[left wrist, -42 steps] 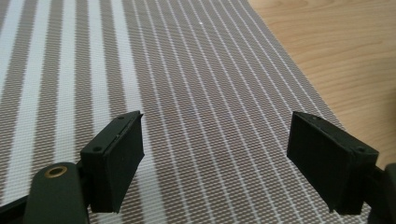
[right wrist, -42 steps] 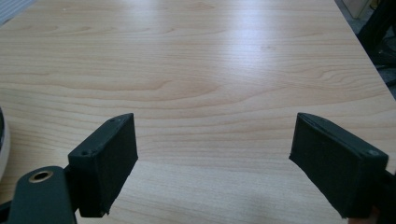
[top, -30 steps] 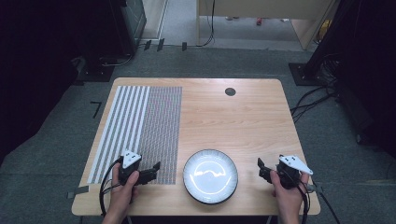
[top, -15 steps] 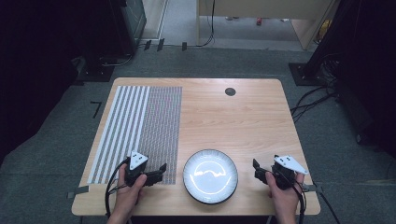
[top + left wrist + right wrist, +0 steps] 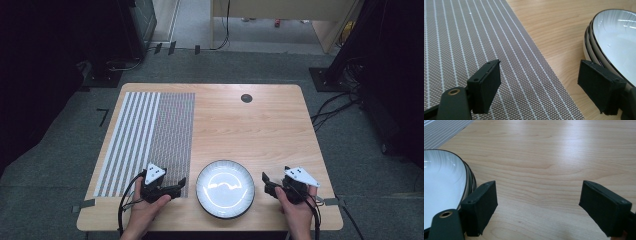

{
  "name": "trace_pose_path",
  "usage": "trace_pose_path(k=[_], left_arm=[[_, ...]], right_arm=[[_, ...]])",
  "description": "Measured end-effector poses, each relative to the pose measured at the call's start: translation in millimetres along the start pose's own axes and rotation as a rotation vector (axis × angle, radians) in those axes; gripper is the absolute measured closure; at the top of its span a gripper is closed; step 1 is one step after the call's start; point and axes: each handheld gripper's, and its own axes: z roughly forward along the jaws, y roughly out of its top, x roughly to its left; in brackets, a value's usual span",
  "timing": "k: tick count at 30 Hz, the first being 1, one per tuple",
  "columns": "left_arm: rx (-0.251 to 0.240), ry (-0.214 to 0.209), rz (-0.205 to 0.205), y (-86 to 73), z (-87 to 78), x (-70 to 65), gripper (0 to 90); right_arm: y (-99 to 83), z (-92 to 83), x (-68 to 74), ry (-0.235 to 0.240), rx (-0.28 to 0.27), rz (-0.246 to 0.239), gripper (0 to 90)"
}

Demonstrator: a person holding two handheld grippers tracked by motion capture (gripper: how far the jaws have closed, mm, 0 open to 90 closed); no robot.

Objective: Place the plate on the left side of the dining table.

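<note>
Jaws wide on both, left gripper at the plate's 9 o'clock, right gripper at 3, plate round, face up, no long axis

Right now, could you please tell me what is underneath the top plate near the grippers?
The left gripper view shows the top plate resting on at least one more stacked plate, whose rim edges show beneath it. The stack covers the table under it, so anything there is hidden.
</note>
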Motion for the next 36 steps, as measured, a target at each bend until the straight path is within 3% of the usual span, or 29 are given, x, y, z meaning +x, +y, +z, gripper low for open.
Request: trace_pose_path(k=[13, 17, 23, 25, 27, 28, 36], left_arm=[[0.009, -0.044, -0.013, 0.5, 3.0, -7.8, 19.0], [0.004, -0.059, -0.015, 0.6, 3.0, -9.5, 20.7], [-0.004, -0.092, -0.011, -0.1, 2.6, -12.9, 25.5], [-0.004, -0.101, -0.004, -0.5, 2.4, -14.4, 31.2], [-0.006, -0.110, 0.002, -0.8, 2.4, -16.0, 33.5], [-0.004, -0.117, 0.008, -1.1, 2.6, -17.3, 34.9], [0.004, -0.138, 0.022, -2.6, 3.2, -21.4, 40.5]], right_arm=[[2.5, 3.1, 20.0, 0.020, -0.015, 0.029, 15.9], [3.0, 2.7, 26.9, 0.021, -0.015, 0.057, 22.8], [2.8, -0.1, 34.4, 0.024, -0.023, 0.045, 32.4], [0.6, -1.6, 38.0, 0.059, -0.019, 0.034, 43.8], [0.0, -2.2, 39.2, 0.078, -0.013, 0.037, 47.0], [-0.8, -3.4, 41.8, 0.119, 0.000, 0.049, 51.8], [-5.1, -1.6, 50.8, 0.188, 0.030, 0.026, 62.5]])
